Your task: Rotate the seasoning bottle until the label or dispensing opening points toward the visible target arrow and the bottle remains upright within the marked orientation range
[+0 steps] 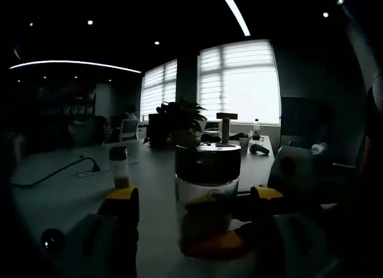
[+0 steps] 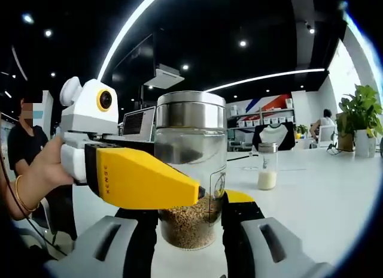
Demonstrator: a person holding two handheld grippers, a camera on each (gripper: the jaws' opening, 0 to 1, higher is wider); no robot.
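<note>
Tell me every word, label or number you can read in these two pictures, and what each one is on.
No text can be read with certainty.
Small black letters run down the side of the yellow left gripper in the right gripper view: too small to make out.
A round sticker on the seasoning bottle, just behind that gripper's tip: blurred.
The small white bottle on the table: no legible label.
Left gripper view: too dark for any text.

Yellow-tipped tongs (image 2: 185,197), gold bracelet (image 2: 19,197)
</note>
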